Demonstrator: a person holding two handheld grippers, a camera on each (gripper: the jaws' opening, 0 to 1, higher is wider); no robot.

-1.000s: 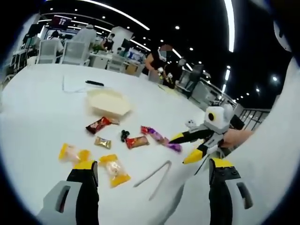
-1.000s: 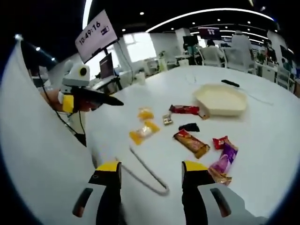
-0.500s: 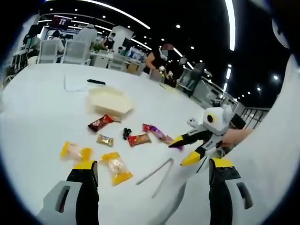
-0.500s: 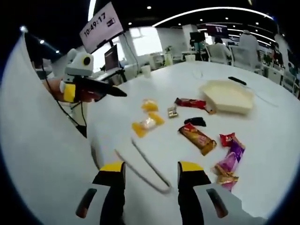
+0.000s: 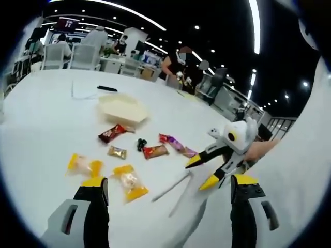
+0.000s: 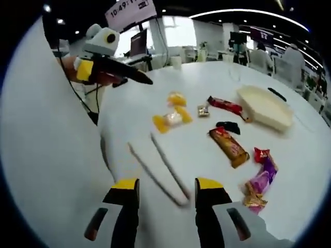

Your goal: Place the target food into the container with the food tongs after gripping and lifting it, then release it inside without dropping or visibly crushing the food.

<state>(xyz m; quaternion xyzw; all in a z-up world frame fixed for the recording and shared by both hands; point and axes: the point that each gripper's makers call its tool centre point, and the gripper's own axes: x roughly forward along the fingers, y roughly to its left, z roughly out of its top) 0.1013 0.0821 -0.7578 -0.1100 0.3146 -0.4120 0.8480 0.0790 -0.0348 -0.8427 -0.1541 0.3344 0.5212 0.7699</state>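
Note:
Metal food tongs (image 6: 161, 169) lie flat on the white table (image 6: 207, 170), their bent end between the tips of my right gripper (image 6: 166, 185), which stands open over them. In the left gripper view the right gripper (image 5: 201, 171) hovers at the tongs (image 5: 173, 190), its yellow tips apart. My left gripper (image 5: 168, 181) is open and holds nothing. Wrapped snacks lie scattered: yellow packs (image 5: 129, 183), a red bar (image 5: 154, 151), a purple one (image 5: 176, 144). A cream tray (image 5: 123, 107) sits beyond them; in the right gripper view the tray (image 6: 266, 108) is at the far right.
In the right gripper view a brown-red bar (image 6: 230, 147), a black sweet (image 6: 227, 126) and a purple wrapper (image 6: 261, 181) lie right of the tongs. The left gripper (image 6: 111, 70) is held at the upper left. The table edge runs close on the left. People sit at desks behind.
My right gripper has come lower and closer over the tongs' bent end, and its jaws stand slightly narrower. The left gripper has barely moved. The snacks and tray lie as before.

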